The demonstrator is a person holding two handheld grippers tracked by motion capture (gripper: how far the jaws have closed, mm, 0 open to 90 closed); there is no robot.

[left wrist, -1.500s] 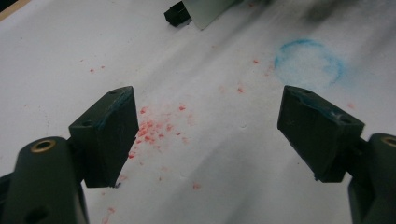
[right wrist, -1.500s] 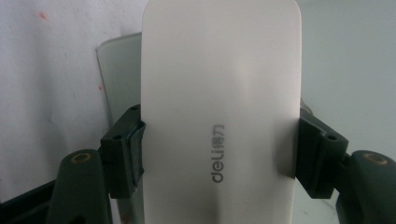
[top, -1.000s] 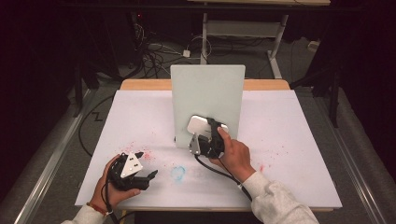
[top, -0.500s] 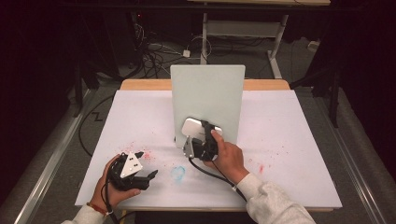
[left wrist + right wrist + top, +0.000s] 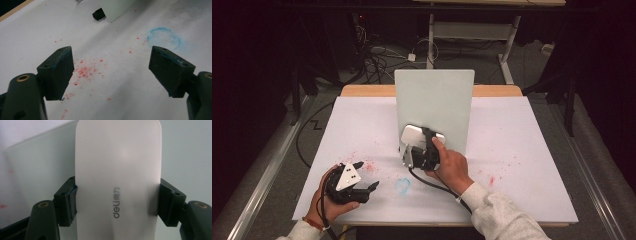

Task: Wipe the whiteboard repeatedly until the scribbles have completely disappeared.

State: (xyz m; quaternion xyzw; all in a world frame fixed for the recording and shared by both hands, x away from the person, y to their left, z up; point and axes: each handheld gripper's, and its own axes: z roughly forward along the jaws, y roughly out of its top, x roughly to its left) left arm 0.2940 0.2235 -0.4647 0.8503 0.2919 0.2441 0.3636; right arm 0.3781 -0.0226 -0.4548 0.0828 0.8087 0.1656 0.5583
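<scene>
Two claws are in play: our right claw [image 5: 424, 142] is clamped across the sides of a white Deli-branded block [image 5: 118, 182], whose long axis runs straight ahead along the jaws toward the upright pale board [image 5: 434, 107] just beyond it at mid-desk. We judge the block's far end to be near or touching the board, with the right hand [image 5: 452, 167] angled forward behind the claw. Our left claw [image 5: 110, 75] rests spread and empty, low over the red-speckled desk [image 5: 522, 145], well apart from the block.
</scene>
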